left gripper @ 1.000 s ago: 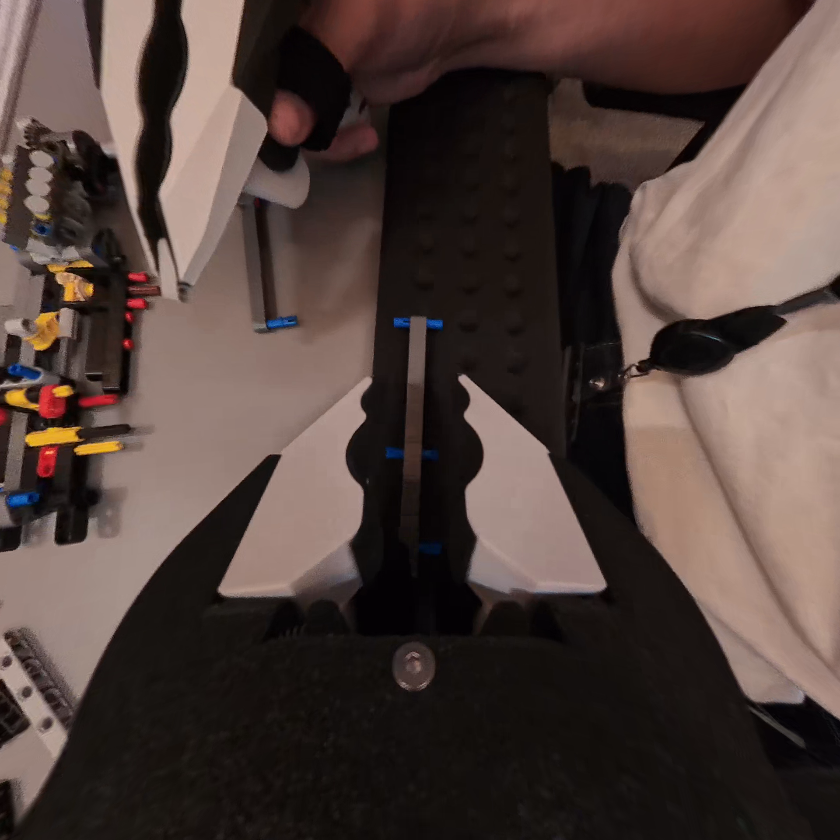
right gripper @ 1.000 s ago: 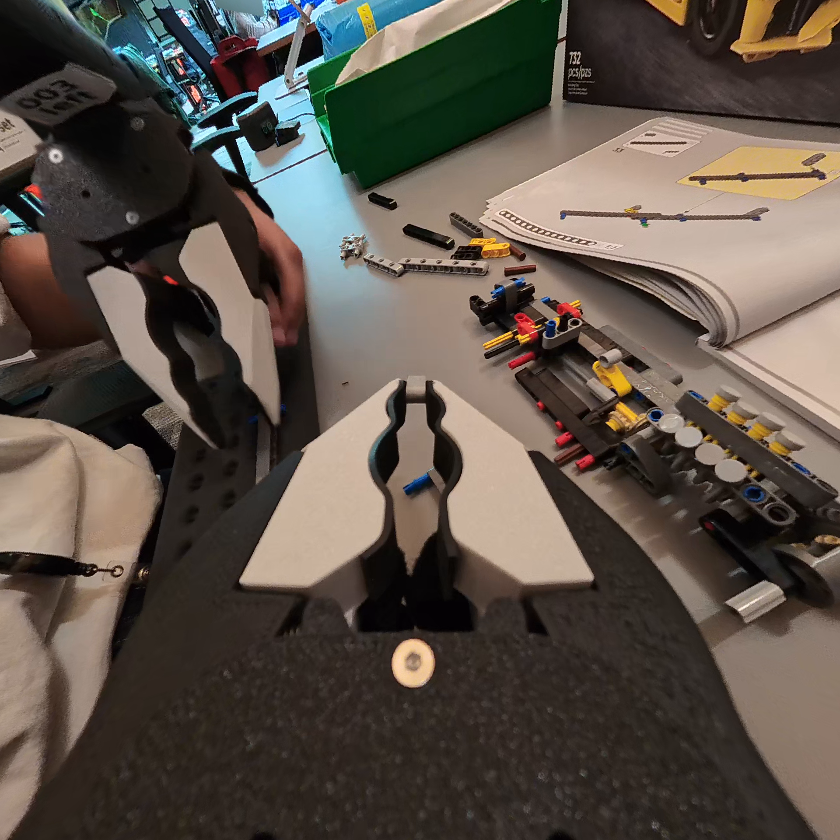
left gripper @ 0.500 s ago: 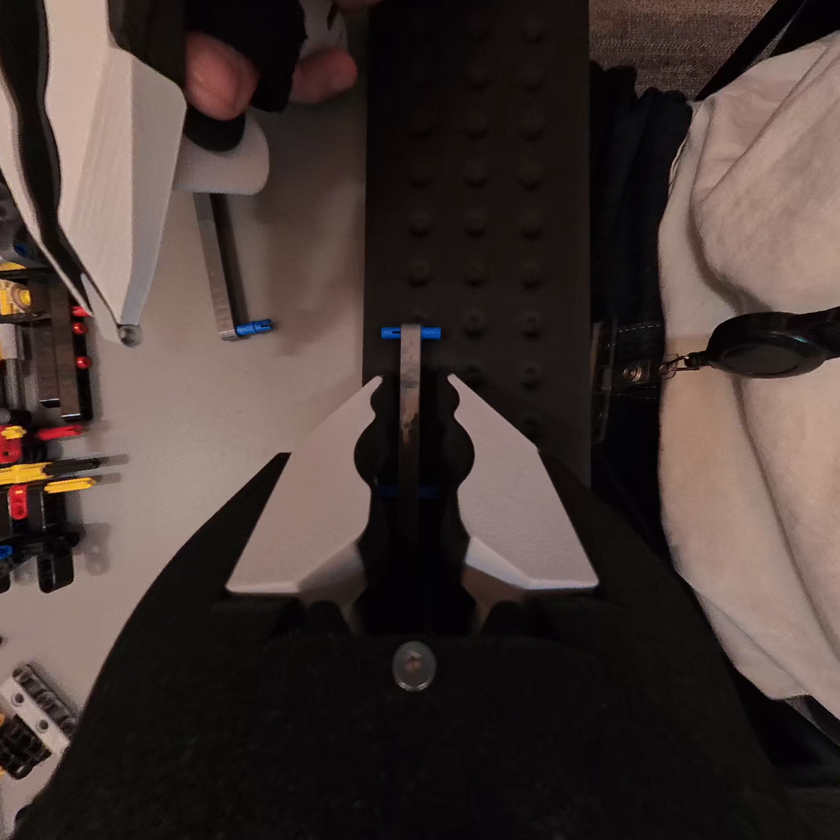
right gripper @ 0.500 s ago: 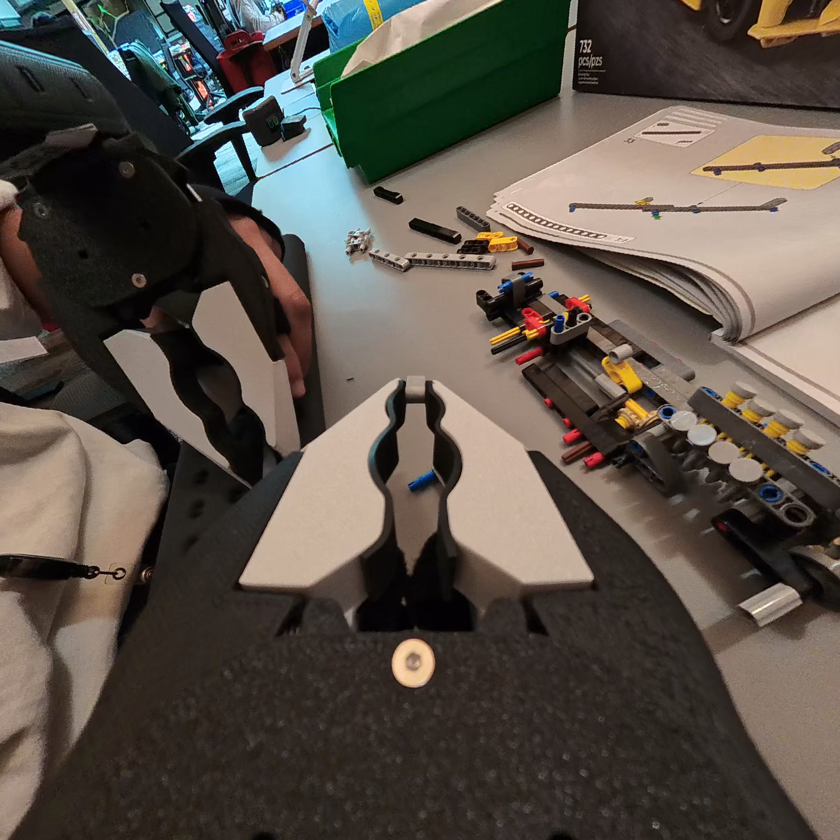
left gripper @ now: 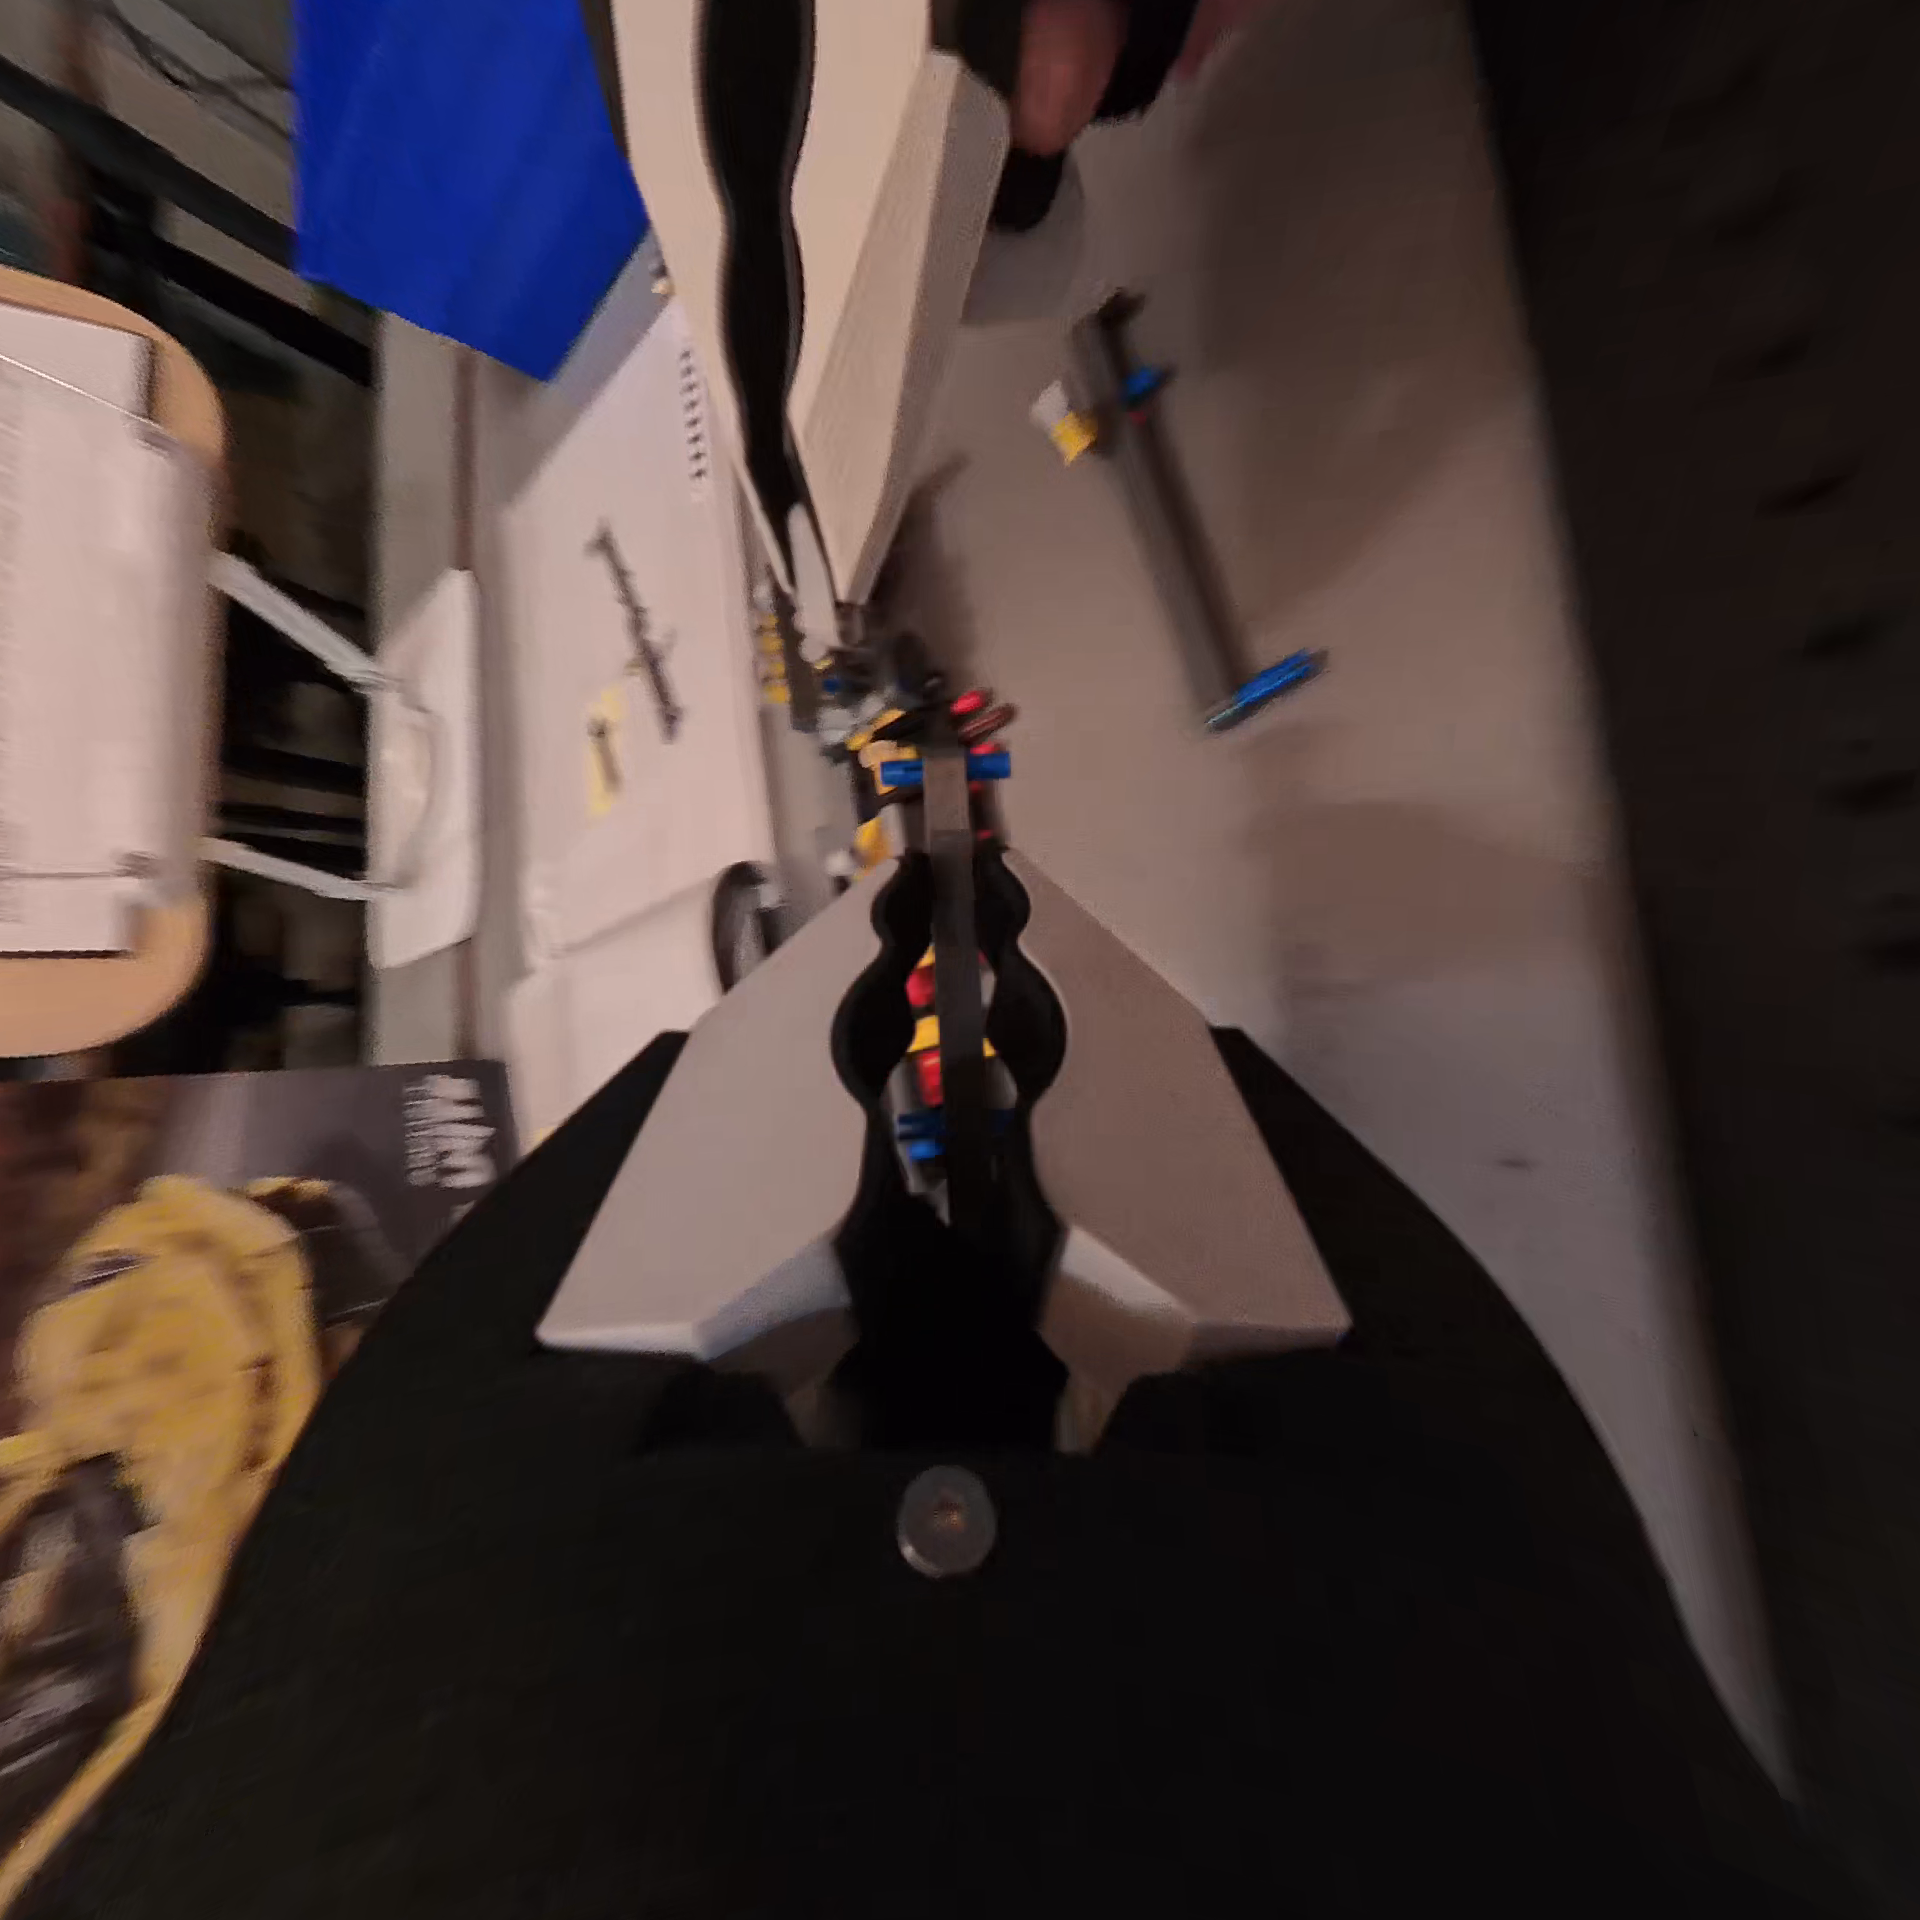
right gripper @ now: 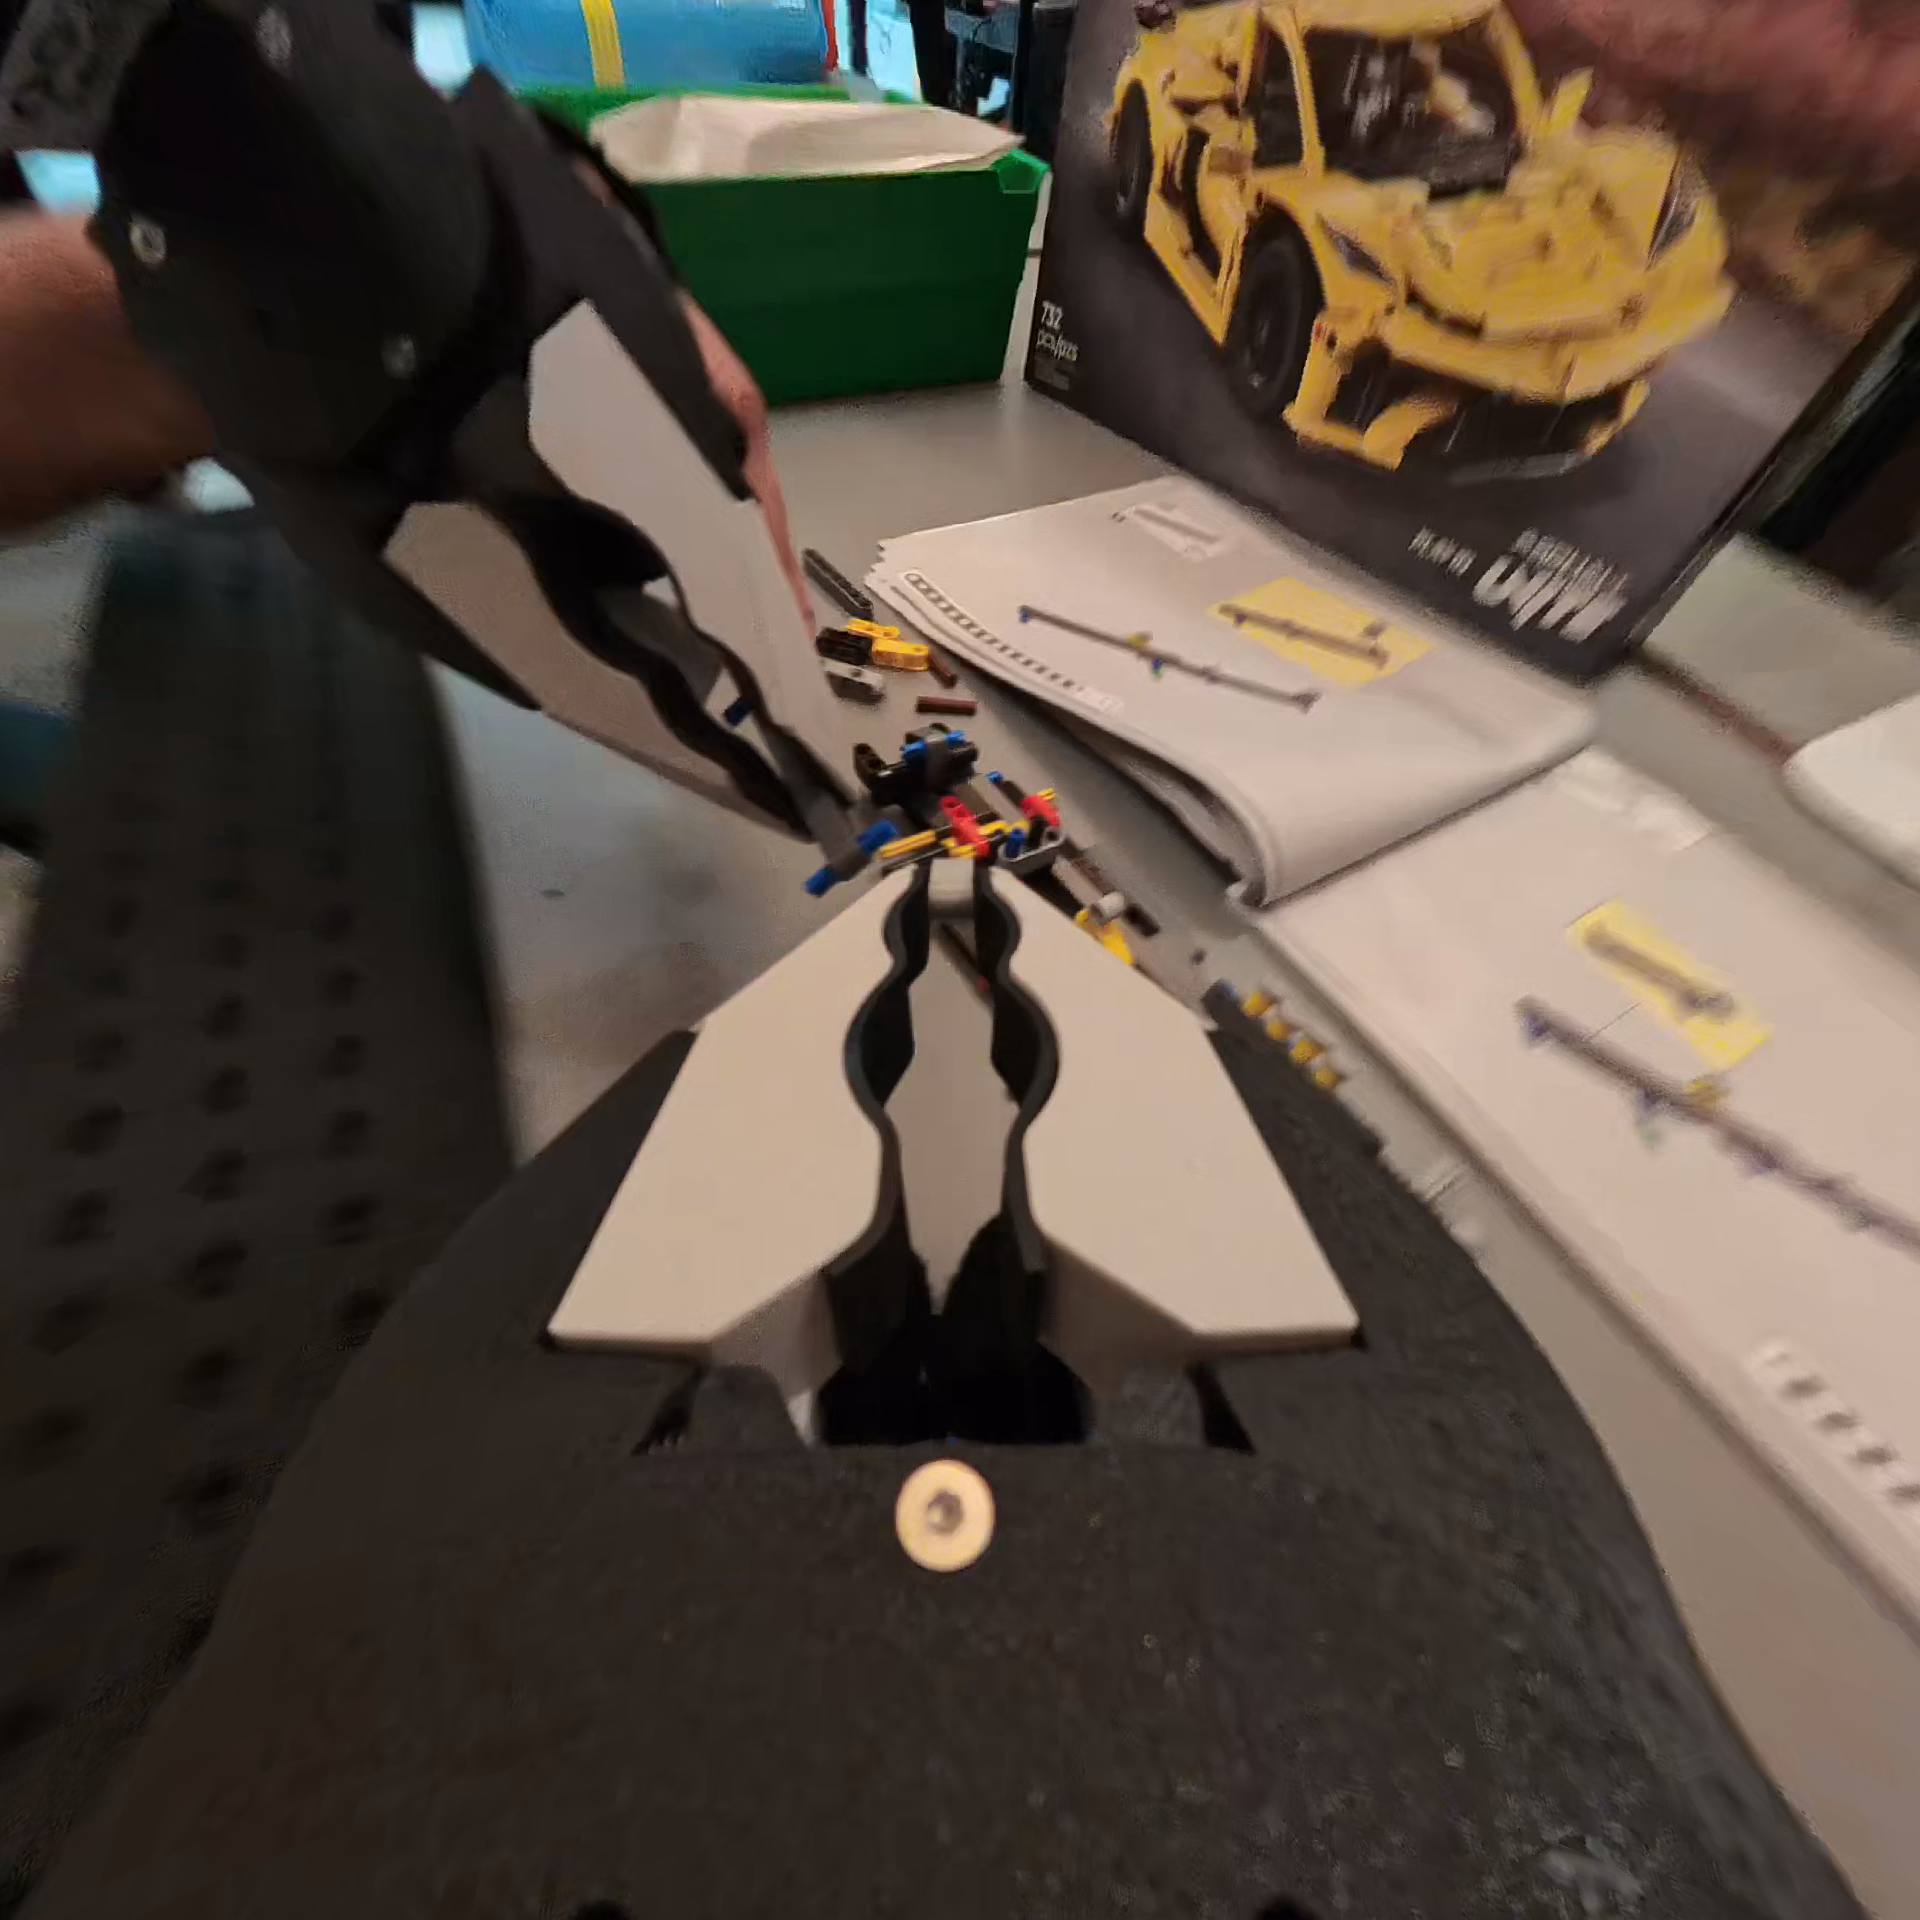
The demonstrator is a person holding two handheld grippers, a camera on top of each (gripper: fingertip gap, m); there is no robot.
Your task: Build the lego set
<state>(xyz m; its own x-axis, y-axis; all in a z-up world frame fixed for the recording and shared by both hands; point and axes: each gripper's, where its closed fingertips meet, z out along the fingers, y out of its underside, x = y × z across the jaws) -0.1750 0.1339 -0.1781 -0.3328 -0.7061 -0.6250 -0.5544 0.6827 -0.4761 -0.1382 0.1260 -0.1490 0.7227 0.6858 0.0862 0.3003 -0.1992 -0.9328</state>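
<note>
A: Okay, left wrist view first. Left gripper (left gripper: 948, 883) is clamped narrow on a thin dark grey beam (left gripper: 951, 935) with blue pins (left gripper: 902, 772) through it, beam sticking forward past the tips. It points at the partly built chassis (left gripper: 914, 727) on the grey table (left gripper: 1299, 935). Heavy blur here

B: Anything near it?

A: Right gripper (left gripper: 810, 551) comes in from the top edge, tips just above the chassis. A second grey beam (left gripper: 1174, 520) lies loose toward the near table edge, beside a black studded mat (left gripper: 1714, 727). Manual pages (left gripper: 644, 644) sit toward the far side

B: Right wrist view?

A: Right gripper (right gripper: 951, 894) looks nearly closed with something pale grey pinched at the tips, can't tell what. Left gripper (right gripper: 800, 800) slants down from the left, its beam end touching or just short of the chassis (right gripper: 956, 821), unclear which

B: Step?

A: Looks like mating the beam to the chassis side. Next move needs pins lined up with holes, then a straight push while the right one braces

B: Room?

A: Tight. Open manual (right gripper: 1195, 707) just beside the chassis on the right, loose parts (right gripper: 873, 649) behind it, set box (right gripper: 1351, 312) and green bin (right gripper: 831, 270) at the far edge. Bare table on the left, toward the mat (right gripper: 239, 1039)
</note>
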